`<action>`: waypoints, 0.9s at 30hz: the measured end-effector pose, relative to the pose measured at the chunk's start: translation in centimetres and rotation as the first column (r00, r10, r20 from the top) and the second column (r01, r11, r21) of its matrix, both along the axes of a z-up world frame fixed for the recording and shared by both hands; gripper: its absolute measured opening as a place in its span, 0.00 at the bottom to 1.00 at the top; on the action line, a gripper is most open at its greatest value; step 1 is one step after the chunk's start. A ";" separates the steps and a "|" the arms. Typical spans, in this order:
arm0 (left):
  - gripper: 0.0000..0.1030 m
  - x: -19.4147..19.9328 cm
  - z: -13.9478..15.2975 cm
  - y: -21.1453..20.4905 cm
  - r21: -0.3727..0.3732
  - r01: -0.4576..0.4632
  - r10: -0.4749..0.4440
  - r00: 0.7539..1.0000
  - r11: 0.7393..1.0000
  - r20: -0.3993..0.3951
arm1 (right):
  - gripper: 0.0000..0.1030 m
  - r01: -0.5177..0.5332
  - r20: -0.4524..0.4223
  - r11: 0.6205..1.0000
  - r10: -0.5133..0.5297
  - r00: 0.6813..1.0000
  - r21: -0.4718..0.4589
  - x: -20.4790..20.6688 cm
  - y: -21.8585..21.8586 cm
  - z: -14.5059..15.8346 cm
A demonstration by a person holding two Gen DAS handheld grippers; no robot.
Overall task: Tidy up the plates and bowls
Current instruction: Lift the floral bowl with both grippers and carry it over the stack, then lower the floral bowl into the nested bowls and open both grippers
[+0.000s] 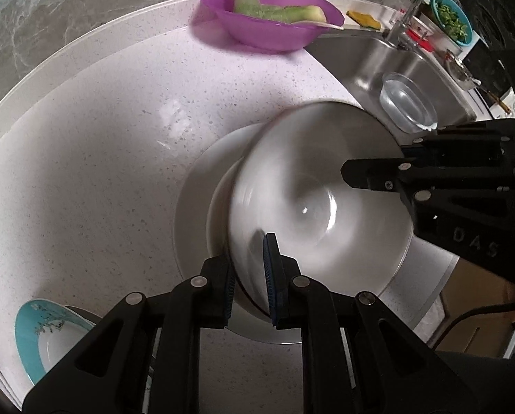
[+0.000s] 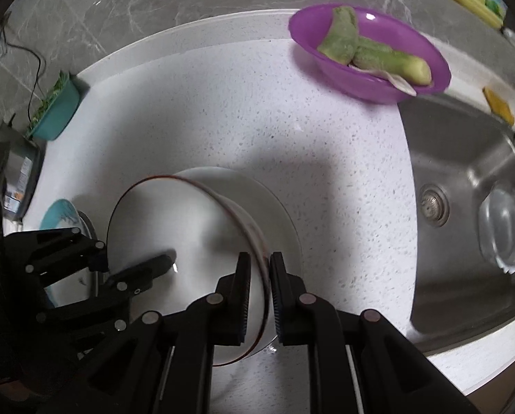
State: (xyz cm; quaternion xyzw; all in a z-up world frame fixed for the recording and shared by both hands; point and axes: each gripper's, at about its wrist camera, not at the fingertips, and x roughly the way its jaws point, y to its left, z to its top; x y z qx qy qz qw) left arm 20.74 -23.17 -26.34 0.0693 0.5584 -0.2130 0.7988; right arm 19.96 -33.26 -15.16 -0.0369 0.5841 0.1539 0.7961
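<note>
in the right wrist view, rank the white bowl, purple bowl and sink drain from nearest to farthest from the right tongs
1. white bowl, its rim clamped in the right tongs.
2. sink drain, off to the right in the steel sink.
3. purple bowl, at the far edge of the counter, holding green vegetable pieces.

Left gripper (image 1: pixel 249 272) points steeply down, jaws pinched on the near rim of the white bowl (image 1: pixel 319 200), one pad inside, one outside. Right gripper (image 2: pixel 259 288) also points steeply down, clamped on the opposite rim the same way. Both grips narrow, facing each other across the bowl.
</note>
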 end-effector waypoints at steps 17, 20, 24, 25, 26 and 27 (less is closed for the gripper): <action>0.31 -0.1 0.4 1.3 -0.102 -0.026 0.027 1.000 0.994 0.005 | 0.18 -0.027 0.023 0.999 0.028 0.999 -0.041 0.4 1.2 -0.4; 0.41 -0.2 0.3 1.3 -0.118 -0.019 0.020 1.000 0.993 0.007 | 0.19 -0.057 0.059 0.995 0.062 0.996 -0.088 -0.2 1.9 -0.5; 0.48 -0.2 0.3 1.1 -0.120 -0.014 0.016 1.000 0.993 0.016 | 0.17 -0.076 0.035 0.995 0.079 0.996 -0.062 -0.4 1.8 -1.2; 0.49 -0.1 0.3 1.2 -0.121 -0.014 0.016 1.000 0.993 0.015 | 0.16 -0.077 0.029 0.996 0.078 0.996 -0.051 -0.4 1.7 -1.3; 0.51 0.0 0.2 1.2 -0.125 -0.015 0.017 1.000 0.992 0.011 | 0.16 -0.077 0.027 0.996 0.079 0.997 -0.042 -0.4 1.6 -1.4; 0.52 0.0 0.2 1.2 -0.127 -0.016 0.018 1.000 0.992 0.009 | 0.15 -0.077 0.021 0.997 0.078 0.997 -0.028 -0.2 1.4 -1.4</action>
